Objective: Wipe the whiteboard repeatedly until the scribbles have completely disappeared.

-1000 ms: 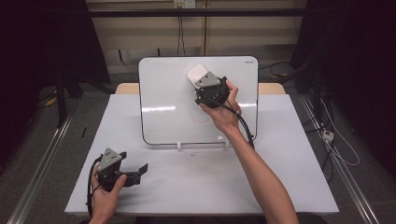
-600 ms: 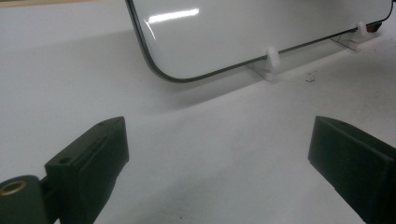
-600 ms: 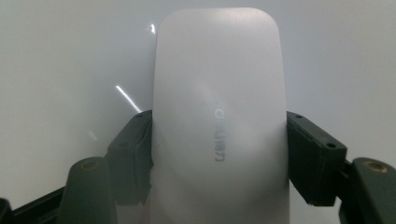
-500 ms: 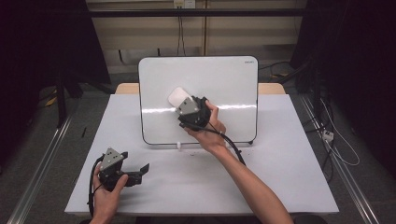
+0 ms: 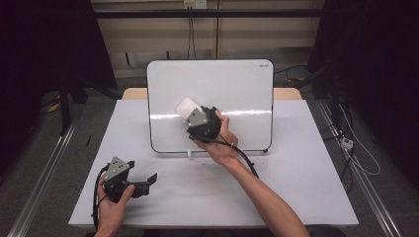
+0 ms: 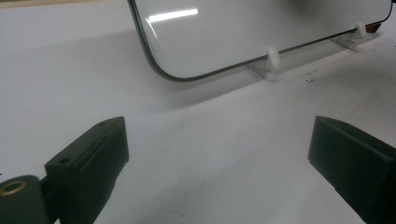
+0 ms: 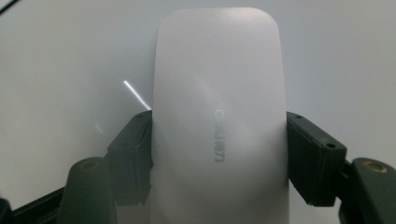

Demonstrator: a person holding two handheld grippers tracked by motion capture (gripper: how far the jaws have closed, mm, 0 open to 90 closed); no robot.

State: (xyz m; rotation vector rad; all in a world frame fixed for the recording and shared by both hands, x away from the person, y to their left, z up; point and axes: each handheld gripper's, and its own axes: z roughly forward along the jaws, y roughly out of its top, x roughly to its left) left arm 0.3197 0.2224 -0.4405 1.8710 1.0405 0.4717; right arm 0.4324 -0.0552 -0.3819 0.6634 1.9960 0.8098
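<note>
A white board (image 5: 232, 84) stands upright on small white feet at the back of the table. My right gripper (image 5: 190, 112) is shut on a white eraser (image 5: 186, 106) and holds it flat against the board's lower left part. In the right gripper view the eraser (image 7: 219, 116) sits squeezed between both black jaws, the board's surface (image 7: 60, 56) right behind it. My left gripper (image 5: 148, 180) rests low near the table's front left, jaws wide apart over bare table. The left gripper view shows the board's lower corner (image 6: 163, 70) and one white foot (image 6: 270, 63) ahead.
The white table (image 5: 306, 163) reaches to the front and right of the board. A black cable (image 5: 242, 158) trails from the right gripper along the forearm. Metal rails (image 5: 44, 168) run beside the table on the floor, and loose cables lie at the right.
My right gripper has carried the eraser down and to the left across the board, from its upper middle to its lower left. The left gripper has stayed put.
</note>
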